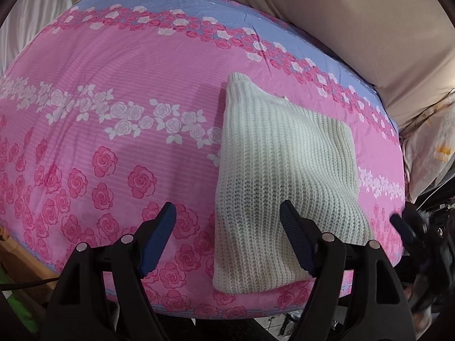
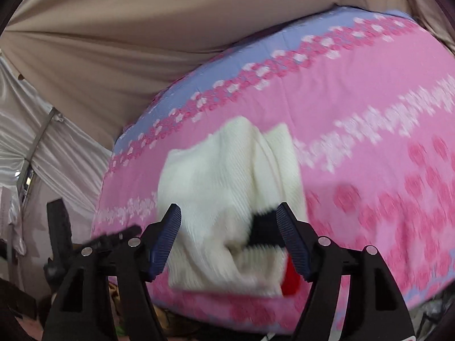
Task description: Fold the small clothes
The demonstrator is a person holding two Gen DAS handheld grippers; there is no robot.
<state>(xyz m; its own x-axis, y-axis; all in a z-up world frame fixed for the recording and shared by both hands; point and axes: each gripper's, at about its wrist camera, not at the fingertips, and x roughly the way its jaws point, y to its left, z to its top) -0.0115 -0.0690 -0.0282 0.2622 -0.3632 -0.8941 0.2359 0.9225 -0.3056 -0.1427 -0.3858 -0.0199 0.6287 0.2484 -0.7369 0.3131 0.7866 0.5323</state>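
Observation:
A cream ribbed knit garment [image 1: 281, 176] lies folded on the pink rose-print bed cover [image 1: 119, 119], near the bed's front right edge. My left gripper [image 1: 227, 227] is open and empty, hovering just above the garment's near left edge. In the blurred right wrist view the same garment [image 2: 221, 199] shows a black stripe [image 2: 264, 233] and a red patch [image 2: 291, 280] at its near end. My right gripper [image 2: 229, 227] is open above that near end, holding nothing. Its blue fingertip [image 1: 401, 226] shows at the right of the left wrist view.
Beige fabric [image 1: 355, 28] rises behind the bed. White satin drapes [image 2: 42, 147] hang at the left of the right wrist view. A wooden bed frame [image 1: 25, 261] shows at the lower left. Dark clutter [image 2: 57, 241] stands beyond the bed's edge.

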